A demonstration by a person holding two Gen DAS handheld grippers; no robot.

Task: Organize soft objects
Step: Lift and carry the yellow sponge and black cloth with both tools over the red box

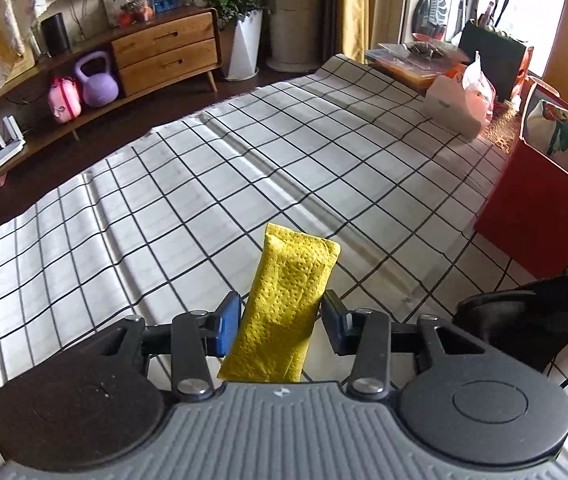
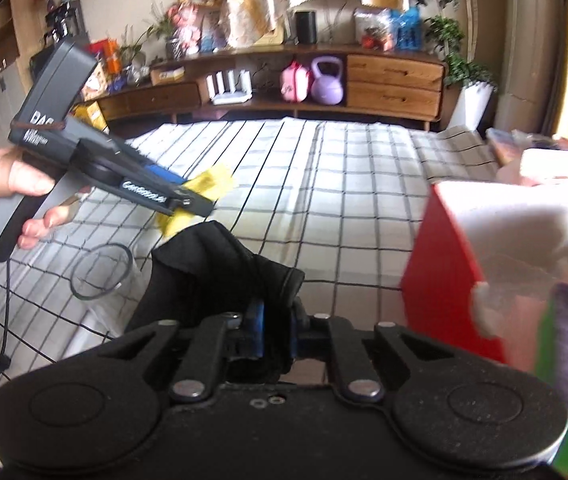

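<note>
A yellow dimpled soft pouch stands upright between the blue pads of my left gripper, which is shut on it above the checked tablecloth. The right wrist view shows the same left gripper from the side in a person's hand, with the yellow pouch sticking out of it. My right gripper is shut on a black fabric item that bunches up ahead of the fingers. That black item also shows at the right edge of the left wrist view.
An open red box holding soft printed and purple things stands on the right. A clear glass sits on the cloth to the left of the black item. A white bag and trays lie at the far corner; a wooden sideboard is beyond.
</note>
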